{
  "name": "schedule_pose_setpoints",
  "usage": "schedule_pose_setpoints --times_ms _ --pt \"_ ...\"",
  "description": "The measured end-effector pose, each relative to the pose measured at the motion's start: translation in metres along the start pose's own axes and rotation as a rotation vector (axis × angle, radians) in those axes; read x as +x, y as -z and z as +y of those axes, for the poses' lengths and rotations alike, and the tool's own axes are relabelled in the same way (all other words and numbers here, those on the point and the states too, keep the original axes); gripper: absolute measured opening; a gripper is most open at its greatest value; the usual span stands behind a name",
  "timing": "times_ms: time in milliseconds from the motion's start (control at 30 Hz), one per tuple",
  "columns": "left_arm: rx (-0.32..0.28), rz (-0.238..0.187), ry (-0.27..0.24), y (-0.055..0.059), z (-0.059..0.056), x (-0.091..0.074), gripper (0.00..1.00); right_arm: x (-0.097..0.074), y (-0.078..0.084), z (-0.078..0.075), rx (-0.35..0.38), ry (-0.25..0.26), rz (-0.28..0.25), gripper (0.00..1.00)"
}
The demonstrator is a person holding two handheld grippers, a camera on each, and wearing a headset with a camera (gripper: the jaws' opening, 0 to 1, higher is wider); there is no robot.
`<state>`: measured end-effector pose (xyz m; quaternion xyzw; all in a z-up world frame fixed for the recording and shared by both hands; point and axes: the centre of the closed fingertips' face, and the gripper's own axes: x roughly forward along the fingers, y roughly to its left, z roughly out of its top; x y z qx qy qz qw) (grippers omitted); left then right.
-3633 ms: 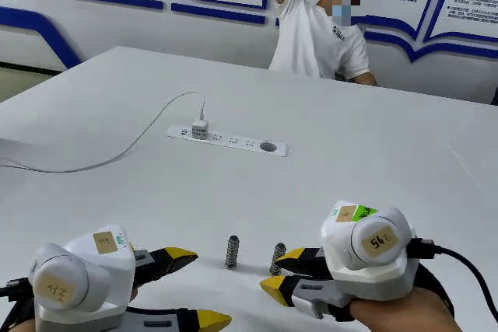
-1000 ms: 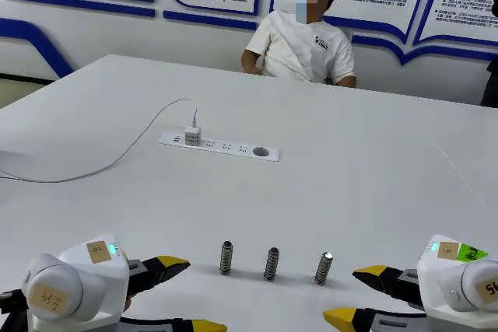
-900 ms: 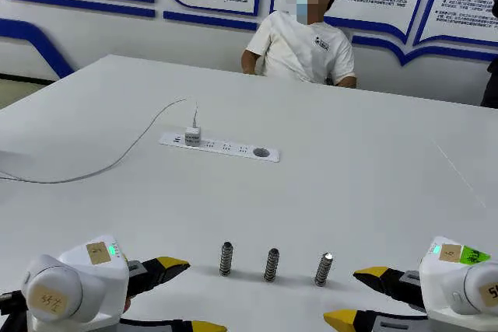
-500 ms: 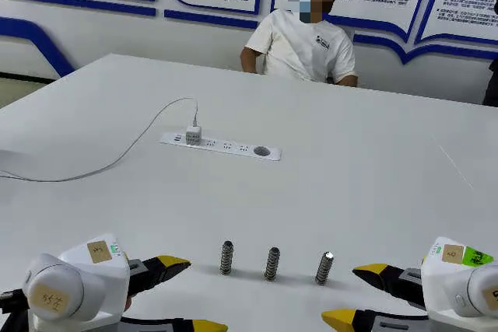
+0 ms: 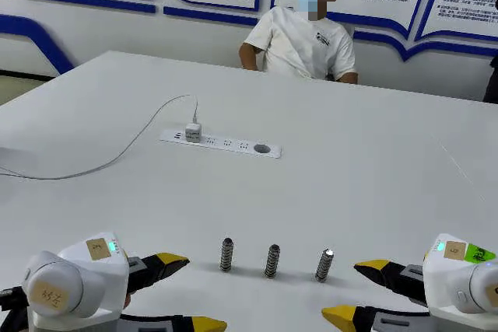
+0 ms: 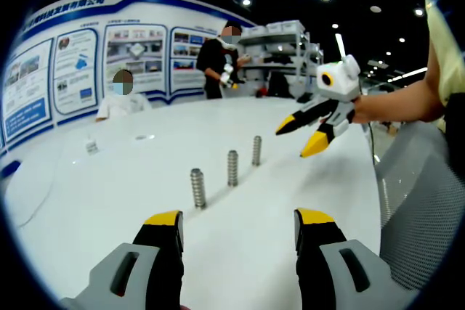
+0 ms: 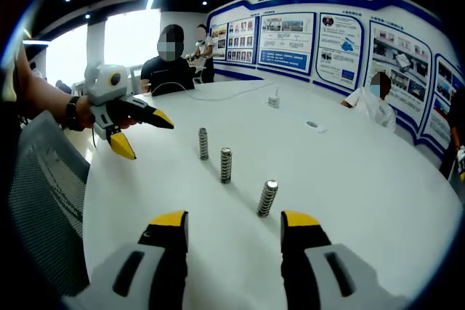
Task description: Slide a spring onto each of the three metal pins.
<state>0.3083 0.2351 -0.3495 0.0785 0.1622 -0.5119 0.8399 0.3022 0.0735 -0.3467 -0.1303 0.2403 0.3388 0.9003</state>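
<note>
Three short metal pins stand in a row near the front of the white table [image 5: 366,169], each with a coil spring around it: the left spring [image 5: 226,254], the middle spring [image 5: 272,260] and the right spring [image 5: 324,264]. The right pin's shiny cap shows above its coil. My left gripper [image 5: 191,291] is open, left of the row, with nothing in it. My right gripper [image 5: 350,291] is open too, just right of the row, also holding nothing. In the left gripper view the springs [image 6: 232,168] stand ahead of the open jaws [image 6: 238,218]; in the right gripper view the nearest spring [image 7: 268,197] stands just beyond them [image 7: 234,219].
A white power strip [image 5: 222,144] lies mid-table with a charger [image 5: 193,131] and a cable [image 5: 117,157] trailing left. A person [image 5: 299,36] sits at the far edge. Mesh chair backs [image 7: 43,201] stand near the table edge.
Since 3.6 s ago my right gripper has drawn back to the right, away from the pins, and the third sprung pin stands uncovered. Over the last second nothing has moved but the camera.
</note>
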Motion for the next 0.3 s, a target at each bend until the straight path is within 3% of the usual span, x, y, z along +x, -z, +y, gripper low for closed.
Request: schedule_pose_setpoints --times_ms 300 --pt "0.0 0.001 0.0 0.0004 -0.0008 0.0 0.63 -0.0007 -0.0008 -0.0007 0.001 0.005 -0.004 0.53"
